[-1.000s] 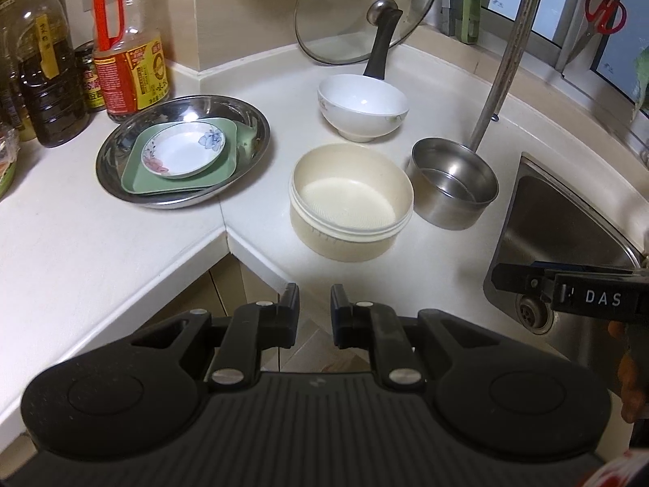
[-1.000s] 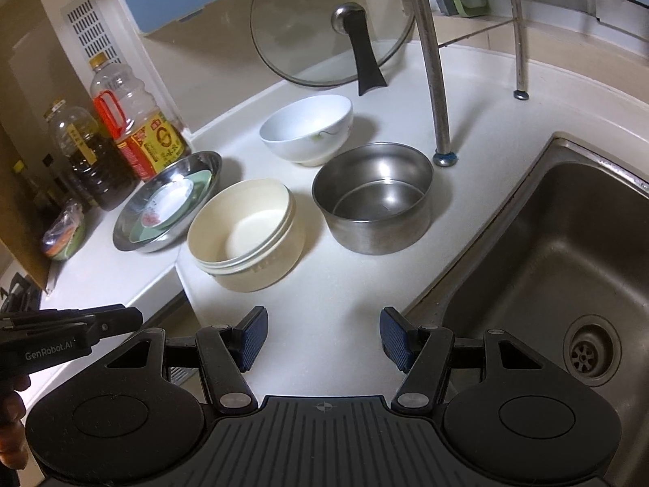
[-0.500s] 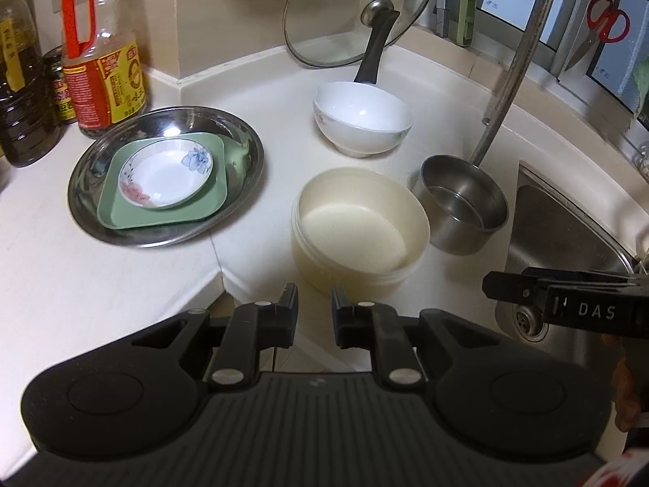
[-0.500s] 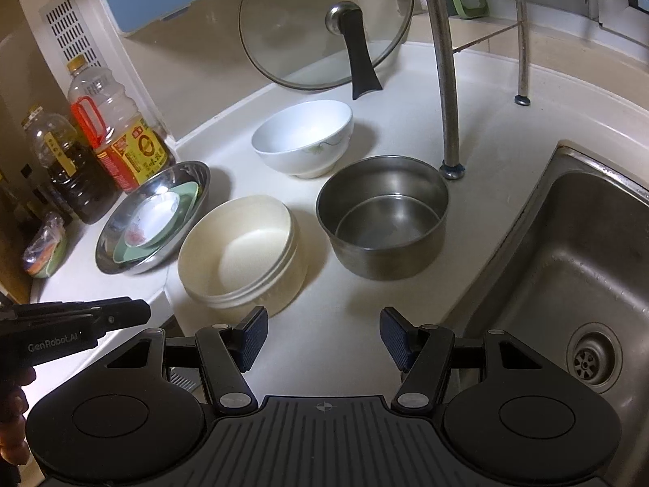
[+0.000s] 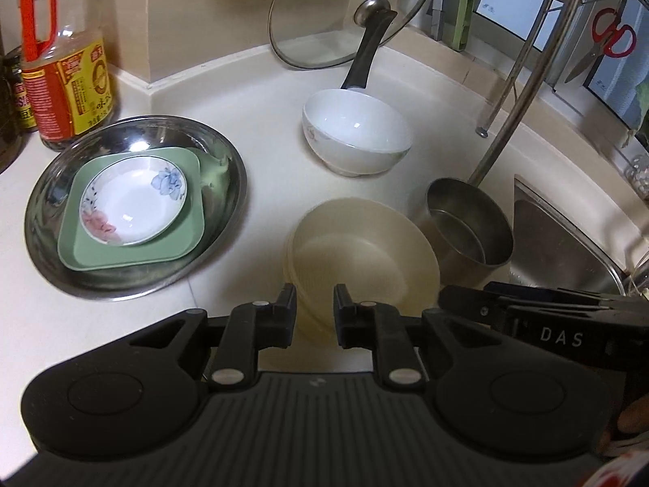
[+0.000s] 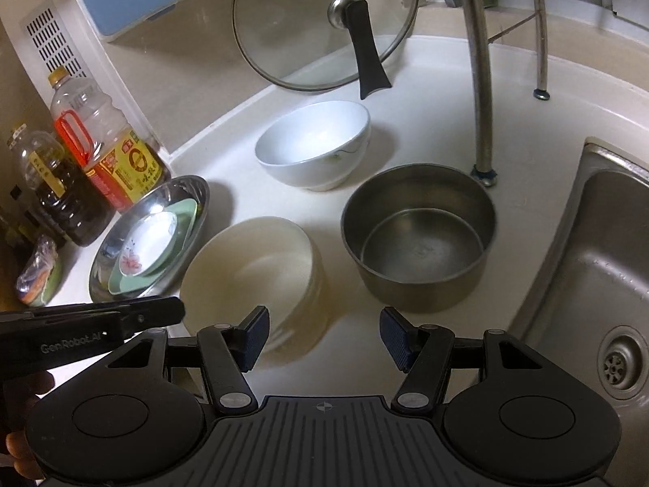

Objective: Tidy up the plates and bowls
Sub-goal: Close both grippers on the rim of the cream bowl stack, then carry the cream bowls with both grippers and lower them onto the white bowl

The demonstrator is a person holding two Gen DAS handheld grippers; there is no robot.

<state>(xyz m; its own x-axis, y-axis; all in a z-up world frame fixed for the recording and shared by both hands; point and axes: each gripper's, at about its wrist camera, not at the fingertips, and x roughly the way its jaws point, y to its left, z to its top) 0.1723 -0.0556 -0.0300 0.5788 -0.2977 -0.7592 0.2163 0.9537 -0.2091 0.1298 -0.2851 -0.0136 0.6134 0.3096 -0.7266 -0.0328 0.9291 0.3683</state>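
Observation:
A cream bowl (image 5: pixel 365 255) stands on the white counter just ahead of my left gripper (image 5: pixel 314 312), whose jaws stand narrowly apart at its near rim, empty. The bowl also shows in the right wrist view (image 6: pixel 255 272). A steel bowl (image 6: pixel 417 235) stands to its right and a white bowl (image 6: pixel 312 146) behind. A steel dish (image 5: pixel 134 207) at left holds a green square plate (image 5: pixel 134 251) and a small floral saucer (image 5: pixel 134 199). My right gripper (image 6: pixel 324 337) is wide open, low over the counter between the cream and steel bowls.
A glass lid (image 6: pixel 324 24) with a black handle leans against the back wall. Oil bottles (image 6: pixel 105 138) stand at the far left. A steel rack pole (image 6: pixel 478 81) rises behind the steel bowl. The sink (image 6: pixel 600 251) lies at right.
Both grippers have moved forward and down toward the bowls. The left gripper now reaches the cream bowl's near rim. Jaw openings look unchanged.

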